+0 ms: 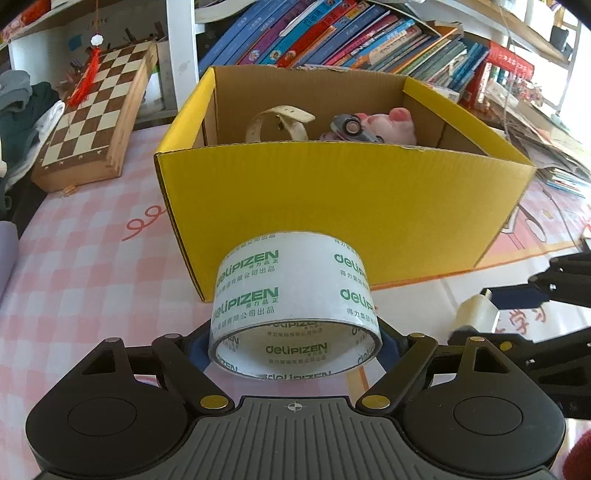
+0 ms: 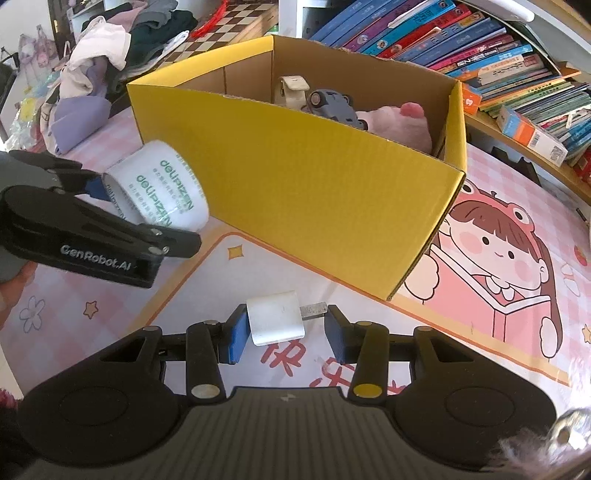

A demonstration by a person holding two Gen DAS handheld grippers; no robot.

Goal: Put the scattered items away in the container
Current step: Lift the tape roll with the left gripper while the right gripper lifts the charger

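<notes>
A yellow cardboard box (image 1: 332,206) stands open on the pink mat. Inside it lie a cream strap (image 1: 280,125), a grey toy car (image 1: 352,127) and a pink plush pig (image 1: 391,125). A roll of clear tape with green print (image 1: 295,295) sits just before the box's near wall, and my left gripper (image 1: 295,347) is shut on it, a blue pad against each side. In the right wrist view that roll (image 2: 159,188) hangs tilted in the left gripper (image 2: 140,214). My right gripper (image 2: 288,328) is shut on a small white USB adapter (image 2: 275,321), end to end.
A wooden chessboard (image 1: 96,114) leans at the back left beside a pile of clothes (image 2: 110,55). Shelves of books (image 1: 332,33) rise behind the box, with stacked papers (image 1: 546,147) to its right. A cartoon girl print (image 2: 498,251) covers the mat right of the box.
</notes>
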